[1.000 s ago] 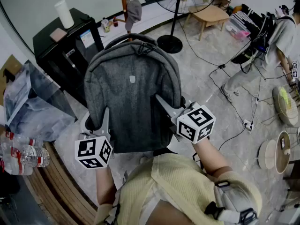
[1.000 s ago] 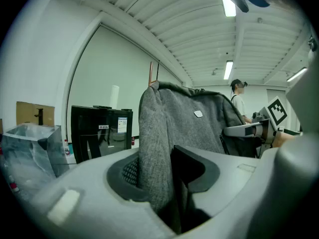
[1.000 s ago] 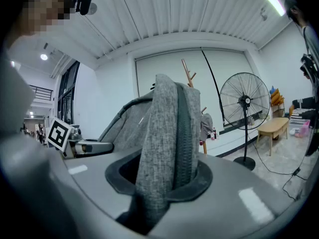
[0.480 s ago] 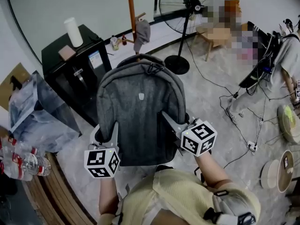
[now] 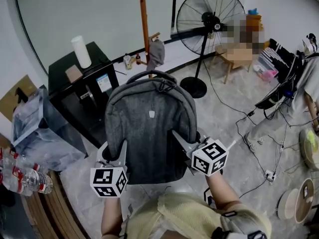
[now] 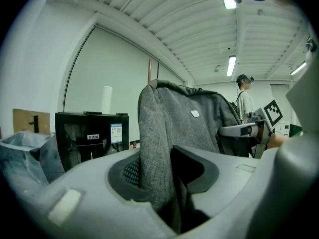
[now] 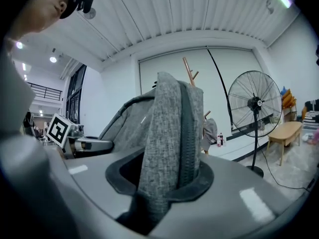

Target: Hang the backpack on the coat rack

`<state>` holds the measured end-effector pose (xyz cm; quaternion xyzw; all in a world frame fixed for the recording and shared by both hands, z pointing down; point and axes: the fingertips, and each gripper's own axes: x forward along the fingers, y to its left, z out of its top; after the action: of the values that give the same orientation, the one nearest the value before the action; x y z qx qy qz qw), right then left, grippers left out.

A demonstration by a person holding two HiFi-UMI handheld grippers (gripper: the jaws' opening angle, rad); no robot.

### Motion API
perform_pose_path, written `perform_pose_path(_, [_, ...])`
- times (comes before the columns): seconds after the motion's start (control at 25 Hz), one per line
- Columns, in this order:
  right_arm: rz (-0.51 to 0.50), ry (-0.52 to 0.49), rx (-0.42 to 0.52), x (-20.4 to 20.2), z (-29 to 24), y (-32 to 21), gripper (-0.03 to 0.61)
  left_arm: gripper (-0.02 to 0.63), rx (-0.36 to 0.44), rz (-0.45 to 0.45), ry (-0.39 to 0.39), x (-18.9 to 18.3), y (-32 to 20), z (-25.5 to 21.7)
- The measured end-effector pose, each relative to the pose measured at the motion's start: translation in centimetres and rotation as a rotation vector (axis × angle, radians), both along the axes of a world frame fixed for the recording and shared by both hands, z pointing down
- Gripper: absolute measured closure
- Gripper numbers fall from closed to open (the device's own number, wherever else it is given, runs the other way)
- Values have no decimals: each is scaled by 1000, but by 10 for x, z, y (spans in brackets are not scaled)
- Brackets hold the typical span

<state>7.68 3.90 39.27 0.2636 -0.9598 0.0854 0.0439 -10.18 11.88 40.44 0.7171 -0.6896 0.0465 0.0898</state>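
Note:
I hold a grey backpack (image 5: 149,128) upright in the air between both grippers, its top handle up. My left gripper (image 5: 112,151) pinches its left side edge, and the jaws are closing on the fabric (image 6: 154,148). My right gripper (image 5: 188,139) grips the right side by the zipper seam (image 7: 172,133), its jaws closing too. The wooden coat rack (image 5: 145,24) stands just beyond the bag, with a grey cap (image 5: 155,54) on a low peg. In the right gripper view the rack's pegs (image 7: 189,71) show behind the bag's top.
A black cabinet (image 5: 82,83) with a white roll on top stands at the left. A plastic-lined bin (image 5: 35,128) and water bottles (image 5: 25,178) sit nearer. A standing fan (image 5: 209,19), a wooden stool (image 5: 239,56), floor cables and a person (image 5: 306,83) are at the right.
Both grippers have carried the backpack forward toward the coat rack. More of the rack's pole and the fan has come into view. Both grips are unchanged.

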Motion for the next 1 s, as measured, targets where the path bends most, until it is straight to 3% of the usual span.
perform_pose_path(0.2, [26,-30,-26,10,-3,-24,460,468,-6,12,-20,10,-22,-9])
perform_pose_path(0.64, [22,-38,76,37,-39,-81,462,466,61,56,-54,44,-71,-33])
perform_pose_path(1.0, [21,-60,136,16,-68,-117,462,469,89,29,-64,20,-110,-58])
